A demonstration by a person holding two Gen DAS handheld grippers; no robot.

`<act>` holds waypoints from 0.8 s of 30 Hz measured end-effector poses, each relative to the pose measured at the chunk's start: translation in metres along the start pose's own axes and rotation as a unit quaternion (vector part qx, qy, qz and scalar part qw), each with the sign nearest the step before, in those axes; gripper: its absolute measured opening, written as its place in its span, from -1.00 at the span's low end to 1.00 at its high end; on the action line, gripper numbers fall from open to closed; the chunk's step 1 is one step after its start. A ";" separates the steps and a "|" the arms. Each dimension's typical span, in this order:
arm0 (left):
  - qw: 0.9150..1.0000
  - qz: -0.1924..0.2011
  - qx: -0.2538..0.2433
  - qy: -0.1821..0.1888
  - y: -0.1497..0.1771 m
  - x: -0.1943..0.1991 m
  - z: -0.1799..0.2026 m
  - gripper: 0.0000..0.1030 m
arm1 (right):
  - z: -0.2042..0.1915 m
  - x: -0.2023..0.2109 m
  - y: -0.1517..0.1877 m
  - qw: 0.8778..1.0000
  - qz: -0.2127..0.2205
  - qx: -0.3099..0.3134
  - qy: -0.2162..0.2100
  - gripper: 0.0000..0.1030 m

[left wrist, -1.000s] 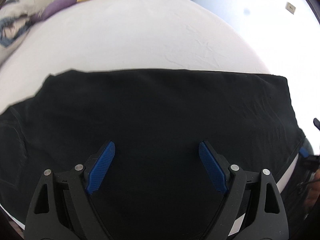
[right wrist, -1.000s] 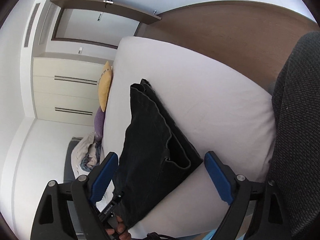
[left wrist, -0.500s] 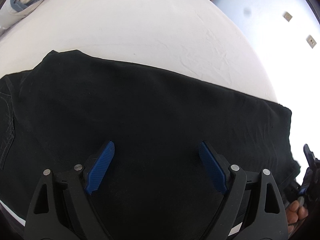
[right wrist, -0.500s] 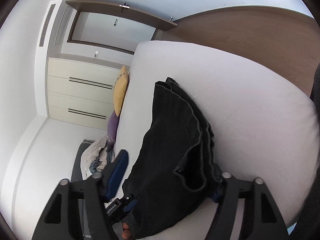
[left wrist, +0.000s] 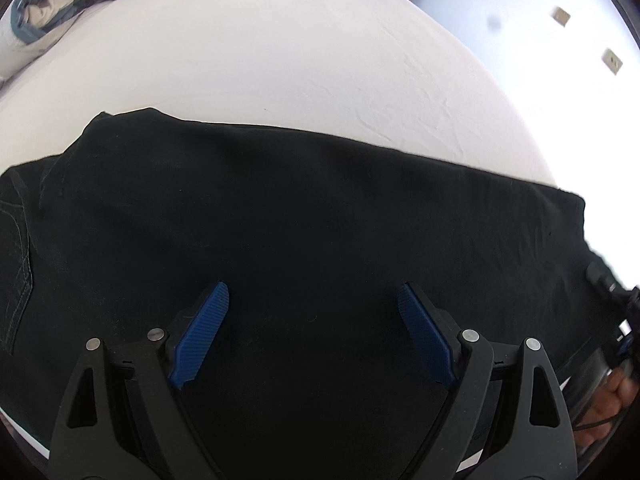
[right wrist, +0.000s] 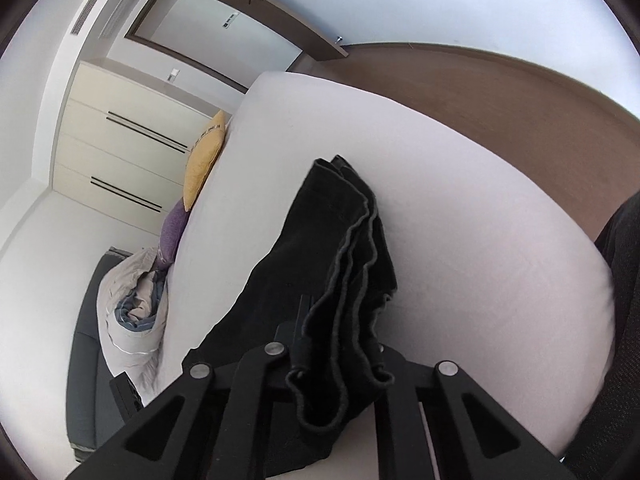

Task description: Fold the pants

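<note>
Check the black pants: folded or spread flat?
Folded: black pants lie doubled lengthwise on the bed, several hem layers stacked at the end between the closing right gripper fingers.

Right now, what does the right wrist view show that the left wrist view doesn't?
Right wrist only: the right gripper closing on the bunched leg hems of the black pants, plus the cream wardrobe and door frame.

Left wrist only: the left gripper open above the flat pants, touching nothing, and a pocket seam.

Both: the pants on the white bed, the yellow cushion and purple cushion.
</note>
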State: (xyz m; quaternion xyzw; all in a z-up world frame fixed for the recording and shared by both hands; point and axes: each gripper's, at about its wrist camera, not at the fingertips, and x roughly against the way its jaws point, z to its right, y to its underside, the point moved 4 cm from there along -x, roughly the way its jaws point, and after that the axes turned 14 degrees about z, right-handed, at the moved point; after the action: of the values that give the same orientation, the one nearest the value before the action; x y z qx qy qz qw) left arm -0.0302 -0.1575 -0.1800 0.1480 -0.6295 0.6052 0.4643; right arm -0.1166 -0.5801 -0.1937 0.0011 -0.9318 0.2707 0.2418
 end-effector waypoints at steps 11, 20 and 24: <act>0.999 0.021 0.049 0.009 -0.002 0.008 0.015 0.69 | -0.188 -0.019 0.131 0.882 -0.086 0.457 -0.082 -0.83; 0.984 0.007 0.170 0.059 -0.005 0.022 -0.013 0.69 | -0.187 -0.033 0.191 0.861 -0.125 0.486 -0.085 -0.83; 0.976 -0.015 0.194 0.095 -0.007 0.013 0.002 0.69 | -0.191 -0.029 0.191 0.858 -0.110 0.495 -0.084 -0.83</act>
State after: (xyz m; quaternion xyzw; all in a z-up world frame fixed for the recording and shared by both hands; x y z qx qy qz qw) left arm -0.0327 -0.1558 -0.1649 0.1865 -0.4510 0.7199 0.4935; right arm -0.0297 -0.3245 -0.1621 0.2454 -0.6851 0.6673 0.1585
